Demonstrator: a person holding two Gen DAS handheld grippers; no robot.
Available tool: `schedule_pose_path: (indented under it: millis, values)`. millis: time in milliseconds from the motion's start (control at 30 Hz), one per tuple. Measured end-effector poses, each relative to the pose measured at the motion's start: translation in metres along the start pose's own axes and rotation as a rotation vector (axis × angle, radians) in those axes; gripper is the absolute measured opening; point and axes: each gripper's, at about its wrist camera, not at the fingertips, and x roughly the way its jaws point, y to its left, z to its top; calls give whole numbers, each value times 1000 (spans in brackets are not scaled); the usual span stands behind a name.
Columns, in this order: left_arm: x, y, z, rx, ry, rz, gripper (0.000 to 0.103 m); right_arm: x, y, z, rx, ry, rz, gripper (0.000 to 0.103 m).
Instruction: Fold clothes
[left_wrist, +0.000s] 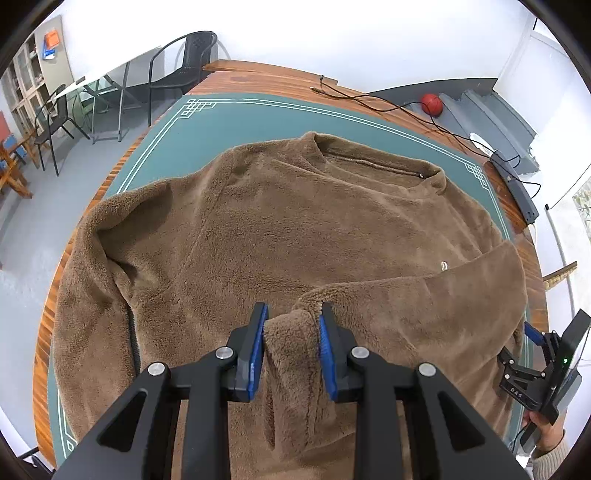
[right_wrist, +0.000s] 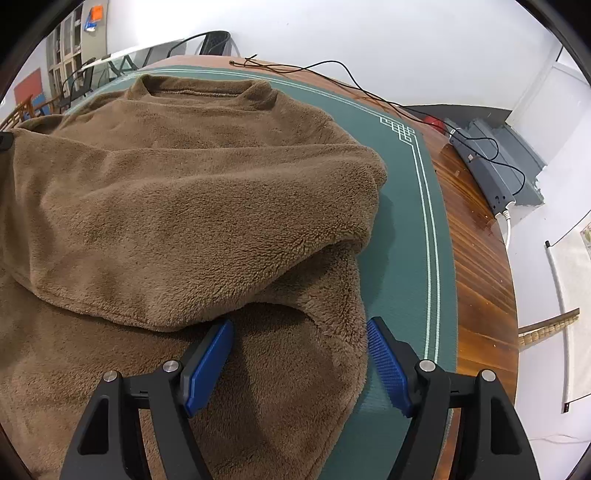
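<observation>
A brown fleece sweater (left_wrist: 295, 221) lies spread on a green mat (left_wrist: 221, 125), collar at the far side. Its right sleeve (left_wrist: 443, 302) is drawn across the body toward the middle. My left gripper (left_wrist: 293, 314) is shut on the cuff end of that sleeve, which bunches thickly between the blue pads and is lifted a little. In the right wrist view the sweater (right_wrist: 184, 184) fills the left half, with the folded sleeve lying over it. My right gripper (right_wrist: 300, 325) stands open over the sweater's right edge, its pads apart from the fabric. It also shows at the right edge of the left view, right gripper (left_wrist: 535, 343), held by a hand.
The mat (right_wrist: 406, 221) covers a wooden table (right_wrist: 480, 258). A black cable (right_wrist: 351, 81) and a grey power strip (right_wrist: 484, 177) lie on the wood at the far right. A red ball (left_wrist: 431, 104) sits on the floor beyond. Black chairs (left_wrist: 184, 62) stand at the far left.
</observation>
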Motion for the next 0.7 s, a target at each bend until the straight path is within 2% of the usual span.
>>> schedule_pose_path:
  millis: [67, 167, 300, 367, 433, 533, 633, 700]
  values:
    - [-4, 1, 6, -3, -14, -3, 29, 1, -4, 2, 11, -10, -26, 76]
    - [-12, 2, 18, -7, -50, -9, 29, 2, -19, 7, 80, -23, -111, 76]
    - [-32, 4, 45, -16, -138, -35, 29, 1, -54, 6, 276, -21, -130, 76]
    - [-35, 5, 56, -12, -158, -45, 30, 1, -61, 3, 312, -19, -131, 76]
    - [-25, 2, 65, 15, -146, -21, 32, 1, -59, 0, 299, -4, -136, 76]
    - [9, 5, 70, 26, -74, 14, 32, 5, -53, -2, 265, 28, -138, 76]
    - [38, 14, 70, 16, -17, 33, 32, -2, -57, -1, 291, 30, -48, 76]
    - [49, 18, 69, 6, 2, 34, 32, -15, -64, 4, 319, -15, 13, 76]
